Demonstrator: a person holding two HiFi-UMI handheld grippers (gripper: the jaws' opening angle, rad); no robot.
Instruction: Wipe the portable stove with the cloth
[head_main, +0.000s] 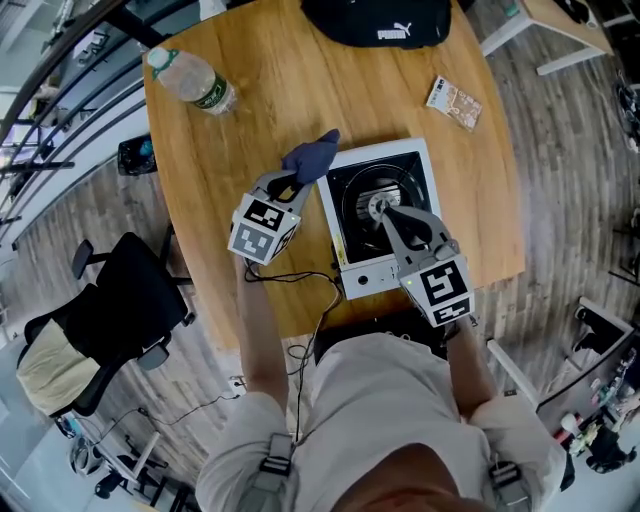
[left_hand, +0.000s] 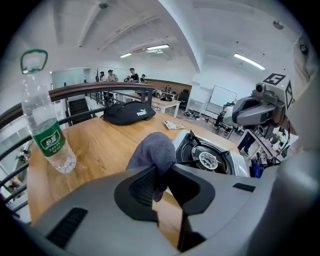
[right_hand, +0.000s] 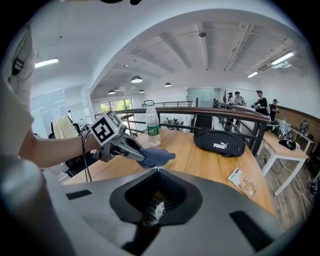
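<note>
The left claw (head_main: 297, 181) is squeezing a blue cloth (head_main: 313, 155) tight between its two jaws, just left of the middle of the head view. The cloth is sticking out past the tips and is sitting right by the upper left corner of the stove (head_main: 372, 277). I cannot tell if the cloth is touching the stove. In the left gripper view the cloth (left_hand: 152, 152) is bunching up in the middle of the frame, pinched by the left claw (left_hand: 162, 172), with the stove (left_hand: 235, 165) just to its right. The right claw (head_main: 384, 210) is hanging over the round burner (head_main: 368, 195) in the middle of the stove. In the right gripper view the jaws of the right claw (right_hand: 157, 170) are pressing together at the tips, and they are holding nothing. The stove is sitting on a wooden table (head_main: 230, 160). A water bottle (head_main: 190, 80) is standing in the upper left of the head view. A black bag (head_main: 378, 22) is lying at the top edge. A small packet (head_main: 453, 103) is lying in the upper right.
</note>
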